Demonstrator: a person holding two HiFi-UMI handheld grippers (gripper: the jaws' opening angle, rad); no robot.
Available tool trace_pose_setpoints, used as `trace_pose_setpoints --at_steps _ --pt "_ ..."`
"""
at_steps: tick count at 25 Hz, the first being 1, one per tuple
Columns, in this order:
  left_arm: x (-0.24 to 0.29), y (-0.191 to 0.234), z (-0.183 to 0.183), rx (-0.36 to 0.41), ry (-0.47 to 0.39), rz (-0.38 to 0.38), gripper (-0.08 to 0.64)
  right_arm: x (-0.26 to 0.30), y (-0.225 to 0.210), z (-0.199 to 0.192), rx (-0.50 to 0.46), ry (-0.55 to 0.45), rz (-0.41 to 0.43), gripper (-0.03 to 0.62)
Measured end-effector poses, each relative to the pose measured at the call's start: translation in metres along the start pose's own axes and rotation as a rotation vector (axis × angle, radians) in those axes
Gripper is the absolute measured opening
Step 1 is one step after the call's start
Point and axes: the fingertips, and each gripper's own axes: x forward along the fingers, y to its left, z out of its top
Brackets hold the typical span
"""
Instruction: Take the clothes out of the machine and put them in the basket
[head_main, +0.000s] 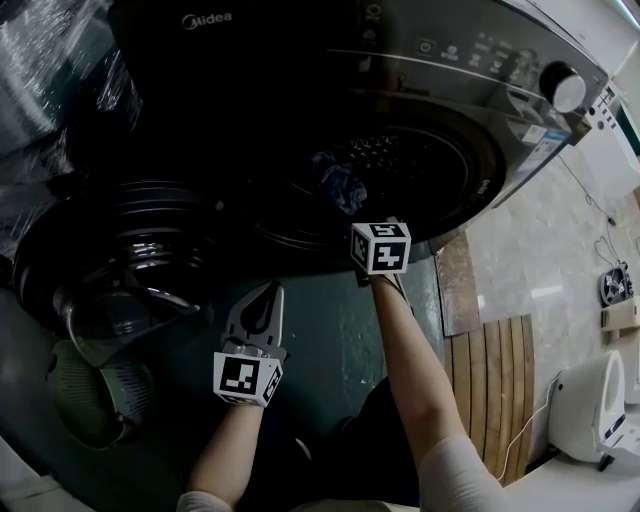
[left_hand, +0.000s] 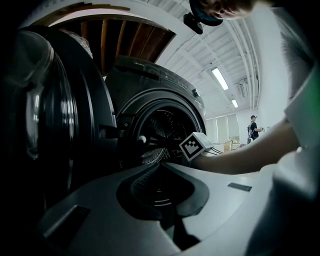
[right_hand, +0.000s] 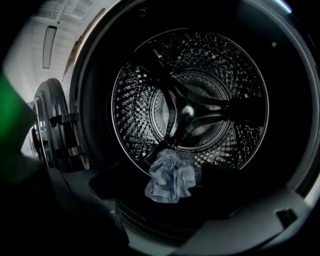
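Note:
The grey front-loading machine stands with its round door swung open to the left. A crumpled light-blue cloth lies at the front bottom of the steel drum, with something dark around it that I cannot make out. The same cloth shows in the head view. My right gripper is open at the drum's mouth, its jaws wide apart in front of the cloth and touching nothing. My left gripper hangs shut and empty below the opening, beside the door. A green mesh basket sits at the lower left.
A wooden pallet lies on the floor to the right of the machine. White appliances stand further right, with cables on the pale floor. Plastic-wrapped goods fill the upper left. A person stands far off in the hall.

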Motion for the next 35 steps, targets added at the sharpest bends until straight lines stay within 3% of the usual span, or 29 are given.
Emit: trace_pose_setpoints --at_steps 6,11,17,22,27,35 --pt "-0.003 -0.005 -0.002 0.025 0.012 -0.008 0.021 0.014 -0.011 -0.008 0.058 0.009 0.0 0.457" --pt "-0.01 -0.003 -0.005 0.065 0.034 -0.005 0.021 0.026 -0.009 -0.01 -0.05 0.028 -0.007 0.454" --pt "-0.017 0.009 -0.007 0.055 0.048 0.029 0.021 0.033 -0.012 -0.007 -0.051 0.036 -0.033 0.454" --pt "-0.019 0.004 -0.006 0.036 0.047 0.023 0.021 0.035 -0.006 -0.008 -0.105 0.072 -0.047 0.456" --pt "-0.017 -0.003 -0.01 0.08 0.057 0.014 0.021 0.039 -0.005 -0.017 -0.195 0.109 -0.079 0.451" --pt "-0.017 0.002 -0.016 0.1 0.088 0.022 0.021 0.045 -0.009 -0.018 -0.191 0.116 -0.127 0.42"
